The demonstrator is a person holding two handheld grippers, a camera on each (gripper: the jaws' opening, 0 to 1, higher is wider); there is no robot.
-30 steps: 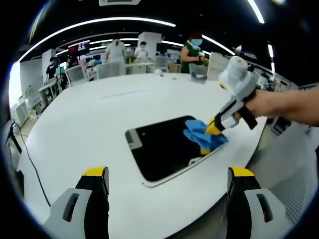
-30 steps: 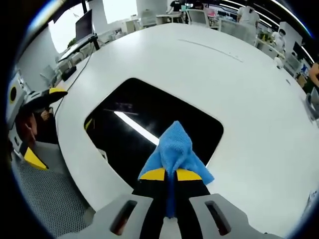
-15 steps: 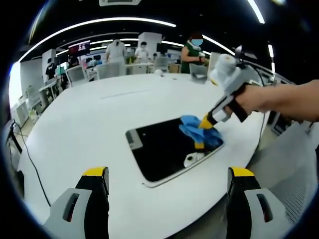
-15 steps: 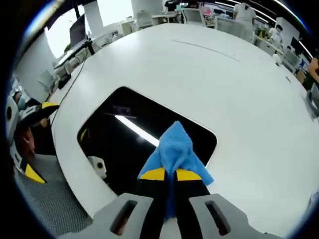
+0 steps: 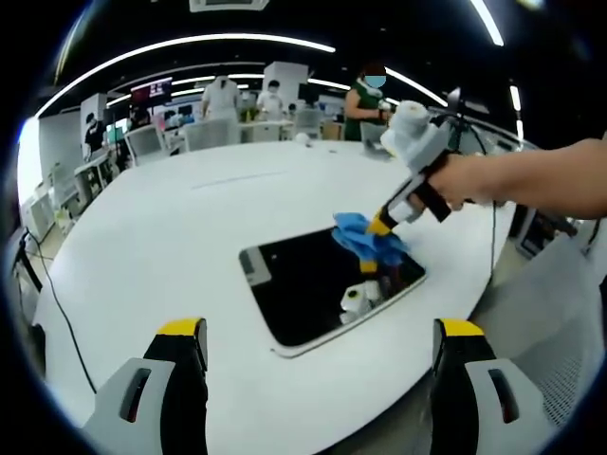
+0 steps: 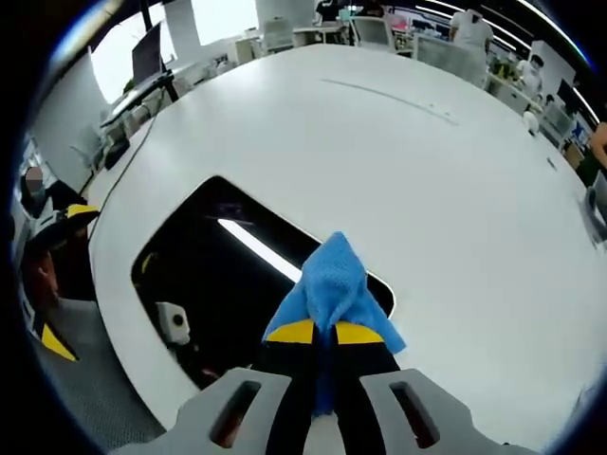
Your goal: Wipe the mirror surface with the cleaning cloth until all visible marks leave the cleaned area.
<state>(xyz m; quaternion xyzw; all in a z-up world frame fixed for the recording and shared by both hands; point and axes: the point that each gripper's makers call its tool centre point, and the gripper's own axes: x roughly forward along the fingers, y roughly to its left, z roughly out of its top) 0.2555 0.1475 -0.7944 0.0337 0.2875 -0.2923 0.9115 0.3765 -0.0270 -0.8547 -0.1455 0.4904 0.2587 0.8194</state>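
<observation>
A dark rectangular mirror (image 5: 313,284) (image 6: 209,265) lies flat on the white table (image 5: 171,246). My right gripper (image 6: 322,334) is shut on a blue cleaning cloth (image 6: 332,284), pressing it onto the mirror's far right corner. In the left gripper view that gripper (image 5: 379,227) comes in from the right, held by a hand (image 5: 465,180), with the blue cloth (image 5: 360,237) under its tip. My left gripper (image 5: 318,332) hovers open near the table's front edge, nothing between its fingers. The mirror reflects a ceiling light and the gripper.
The round white table (image 6: 455,190) stretches far around the mirror. Several people (image 5: 365,95) and chairs (image 5: 204,133) stand behind it. A cable (image 5: 57,303) hangs off the left edge. A grey mesh surface (image 5: 560,332) lies at the right.
The right gripper has slid the cloth along the mirror toward its far corner. The left gripper has stayed still.
</observation>
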